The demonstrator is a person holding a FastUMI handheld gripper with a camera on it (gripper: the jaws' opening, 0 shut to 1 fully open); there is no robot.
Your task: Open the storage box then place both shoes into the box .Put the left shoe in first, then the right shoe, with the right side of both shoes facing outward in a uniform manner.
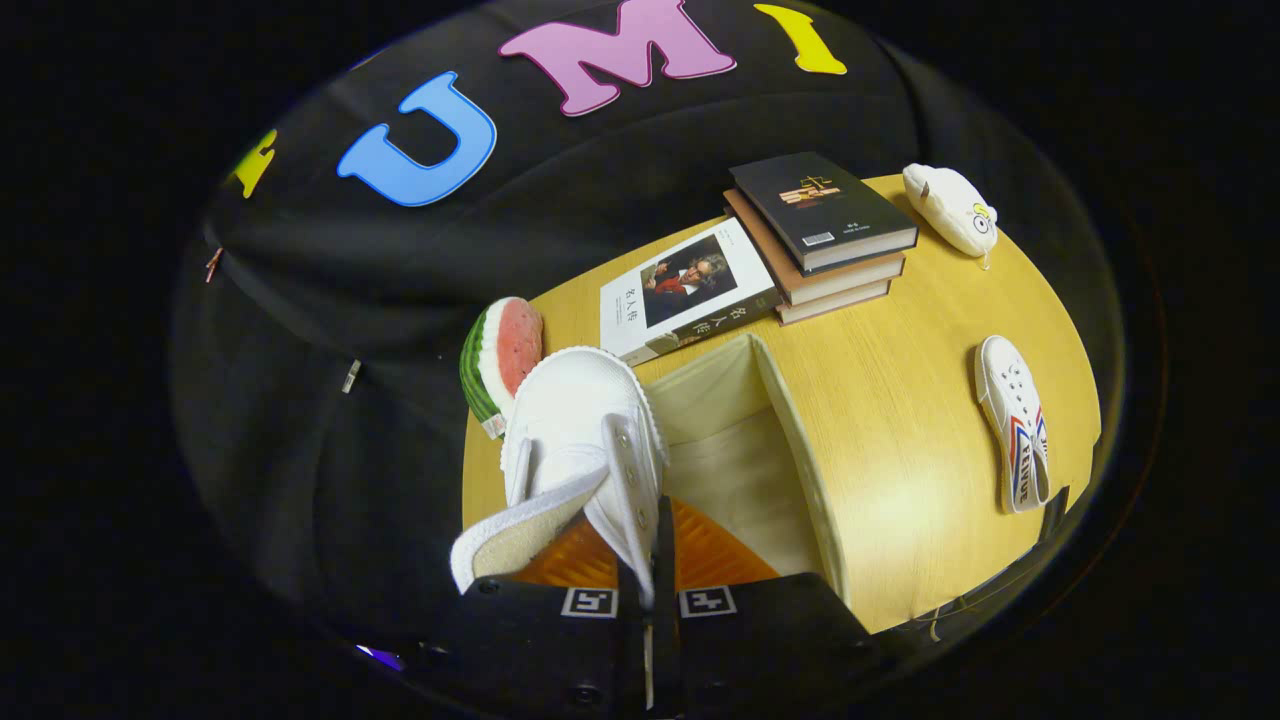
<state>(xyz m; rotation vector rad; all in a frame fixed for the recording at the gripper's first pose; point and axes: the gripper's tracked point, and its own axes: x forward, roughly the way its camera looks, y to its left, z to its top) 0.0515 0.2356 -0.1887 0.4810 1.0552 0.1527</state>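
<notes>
A white canvas shoe (585, 440) hung over the open cream fabric storage box (745, 450) on the yellow wooden table (900, 420); another white canvas shoe (1013, 422) lay well to its right.

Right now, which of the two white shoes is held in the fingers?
The plain white shoe over the open storage box: the gripper pinches its eyelet flap. The other shoe, with red and blue stripes, lies apart on the table.
</notes>
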